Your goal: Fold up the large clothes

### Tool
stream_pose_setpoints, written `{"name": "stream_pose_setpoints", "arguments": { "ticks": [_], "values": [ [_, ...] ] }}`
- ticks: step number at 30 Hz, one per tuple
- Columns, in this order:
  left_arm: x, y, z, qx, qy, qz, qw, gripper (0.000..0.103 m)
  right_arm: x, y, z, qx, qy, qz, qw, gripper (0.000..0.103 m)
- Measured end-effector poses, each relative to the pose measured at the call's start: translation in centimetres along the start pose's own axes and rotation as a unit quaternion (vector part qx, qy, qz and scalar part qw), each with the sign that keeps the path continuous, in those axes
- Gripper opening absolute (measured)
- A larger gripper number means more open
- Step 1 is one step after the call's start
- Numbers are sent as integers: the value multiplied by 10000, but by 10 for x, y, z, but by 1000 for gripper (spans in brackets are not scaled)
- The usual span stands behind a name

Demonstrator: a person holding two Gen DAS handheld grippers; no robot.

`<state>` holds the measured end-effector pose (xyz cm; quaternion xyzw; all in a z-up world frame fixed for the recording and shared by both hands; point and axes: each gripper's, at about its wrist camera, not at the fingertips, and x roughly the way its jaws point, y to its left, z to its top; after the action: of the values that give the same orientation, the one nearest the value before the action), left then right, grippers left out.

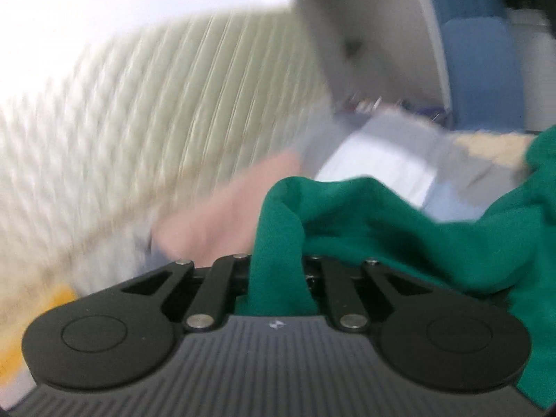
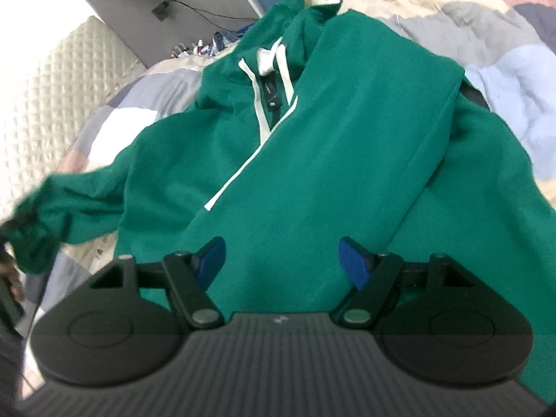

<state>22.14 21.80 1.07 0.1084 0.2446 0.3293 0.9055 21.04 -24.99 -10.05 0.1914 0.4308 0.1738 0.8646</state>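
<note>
A green hoodie with white drawstrings lies spread on a patchwork quilt; one sleeve is folded across its chest. Its other sleeve stretches to the left edge of the right wrist view and is lifted there. My left gripper is shut on a fold of that green hoodie, which bunches up between the jaws and drapes away to the right. My right gripper hovers over the lower body of the hoodie, its blue pads wide apart and nothing pinched between them.
A pale quilted headboard stands along the left, blurred in the left wrist view as the headboard. A white wall with a socket and cable and blue panels lie behind the bed. Small clutter sits at the bed's far edge.
</note>
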Motion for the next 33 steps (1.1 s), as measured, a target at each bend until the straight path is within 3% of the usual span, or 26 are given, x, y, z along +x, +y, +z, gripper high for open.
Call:
{"name": "stream_pose_setpoints", "arguments": {
  "ticks": [4, 9, 12, 17, 19, 24, 25, 26, 28, 29, 31, 33],
  "values": [
    [-69, -35, 32, 889, -868, -434, 9913, 11, -13, 1, -3, -127, -154, -63, 9998, 74],
    [-161, -100, 20, 1772, -1460, -1449, 9624, 11, -25, -4, -5, -164, -339, -165, 9992, 74],
    [-200, -143, -13, 2126, -1421, -2188, 9417, 11, -31, -11, -7, -72, -404, -228, 9989, 74],
    [-229, -205, -89, 2351, -801, -3208, 9140, 11, -38, -19, -11, 65, -417, -221, 9989, 74],
    [-225, -219, -115, 2217, -492, -3411, 9122, 11, -39, -17, -14, -8, -426, -223, 9988, 74],
    [-209, -227, -142, 1763, 79, -3724, 9111, 16, -34, -11, -18, -292, -369, -322, 9984, 74],
    [-208, -223, -141, 1643, 146, -3825, 9091, 26, -33, -11, -19, -328, -361, -328, 9983, 74],
    [-207, -218, -139, 1533, 252, -3987, 9038, 44, -32, -10, -19, -356, -360, -333, 9982, 74],
    [-204, -204, -134, 1227, 429, -4266, 8951, 62, -30, -8, -19, -410, -357, -332, 9980, 74],
    [-198, -199, -132, 1025, 486, -4358, 8929, 65, -29, -7, -20, -425, -353, -320, 9980, 74],
    [-197, -182, -130, 609, 542, -4708, 8784, 67, -27, -5, -21, -428, -327, -263, 9982, 74],
    [-189, -169, -119, 284, 471, -4820, 8744, 67, -26, -4, -22, -410, -308, -133, 9986, 74]
  ]
}}
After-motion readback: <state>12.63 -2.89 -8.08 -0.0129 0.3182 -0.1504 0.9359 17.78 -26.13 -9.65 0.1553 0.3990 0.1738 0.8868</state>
